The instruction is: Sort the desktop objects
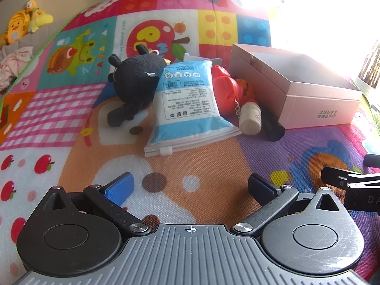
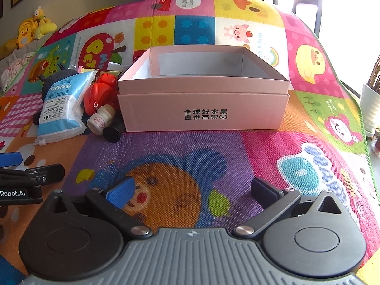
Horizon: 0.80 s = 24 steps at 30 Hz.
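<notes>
Across the middle of the left wrist view, a heap of small things lies on a bright cartoon play mat [image 1: 71, 109]: a black plush toy [image 1: 135, 80] at centre left, a blue and white zip pouch [image 1: 187, 104] leaning against it, a red plastic toy [image 1: 225, 90] just right of the pouch, and a small cream bottle [image 1: 250, 118] on a keychain lying against a black cylinder [image 1: 273, 128]. Right of the heap, at centre right of that frame, stands a pink cardboard box [image 1: 308, 102], open at the top, with nothing visible inside; the black cylinder lies just beside its near wall. At the bottom of the frame the left gripper [image 1: 190, 185] hangs over the mat with its fingers [image 1: 120, 186] spread wide and nothing between them. Seen from the right wrist, the same box fills the centre of the frame with dark printed characters on its front wall, and the heap sits to its left at middle left. The right gripper [image 2: 192, 188] at the bottom of that frame also has its fingers [image 2: 121, 191] wide apart and bare, over a bear picture on the mat. Yellow plush toys [image 1: 26, 21] rest at the upper left, off the mat, and a white pot [image 2: 370, 109] stands at the right edge of the right wrist view
</notes>
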### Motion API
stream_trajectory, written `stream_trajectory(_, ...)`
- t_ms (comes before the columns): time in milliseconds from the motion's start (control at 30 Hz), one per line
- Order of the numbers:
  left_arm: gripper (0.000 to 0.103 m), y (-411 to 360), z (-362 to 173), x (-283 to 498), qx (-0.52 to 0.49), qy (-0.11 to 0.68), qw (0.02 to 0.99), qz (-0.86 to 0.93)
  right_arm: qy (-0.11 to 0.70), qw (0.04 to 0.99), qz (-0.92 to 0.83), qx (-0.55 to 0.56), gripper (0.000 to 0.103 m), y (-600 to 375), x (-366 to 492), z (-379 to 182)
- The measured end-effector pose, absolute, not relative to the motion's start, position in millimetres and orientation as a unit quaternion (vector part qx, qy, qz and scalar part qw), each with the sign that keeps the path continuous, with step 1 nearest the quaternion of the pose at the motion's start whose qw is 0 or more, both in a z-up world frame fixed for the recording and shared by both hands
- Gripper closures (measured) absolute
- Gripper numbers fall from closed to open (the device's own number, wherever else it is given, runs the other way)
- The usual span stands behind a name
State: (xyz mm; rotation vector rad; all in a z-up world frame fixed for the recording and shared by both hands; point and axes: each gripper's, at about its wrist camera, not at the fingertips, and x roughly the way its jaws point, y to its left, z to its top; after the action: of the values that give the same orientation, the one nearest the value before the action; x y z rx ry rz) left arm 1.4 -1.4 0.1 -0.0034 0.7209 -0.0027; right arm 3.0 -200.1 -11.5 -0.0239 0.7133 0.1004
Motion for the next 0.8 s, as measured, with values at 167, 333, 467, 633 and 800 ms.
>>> stream_trajectory(167,0.000,-1.8,2.1,1.5,-0.002,0.356,0.934,-0.003,0.350,0.935,0.054,-0.013,0.000,-201.0,2.9,-11.3)
stream_trajectory(333,0.000,-11.5,10.3,11.6,-0.012,0.360,0.930,-0.066,0.350,0.935,0.054,-0.013,0.000,-201.0,3.1,-11.3)
stream_trajectory(467,0.000,-25.5,16.1,30.5,0.025,0.354,0.932,-0.070,0.349,0.936,0.043,-0.003,0.000,-204.9,4.1,-10.9)
stream_trajectory(633,0.000,-18.5,10.5,55.0,0.073,0.363,0.929,-0.003,0.348,0.937,0.044,-0.007,0.000,-204.2,2.9,-11.0)
stream_trajectory(800,0.000,13.2,10.9,67.8,0.059,0.361,0.927,0.078,0.348,0.937,0.044,-0.007,0.000,-203.8,2.6,-11.2)
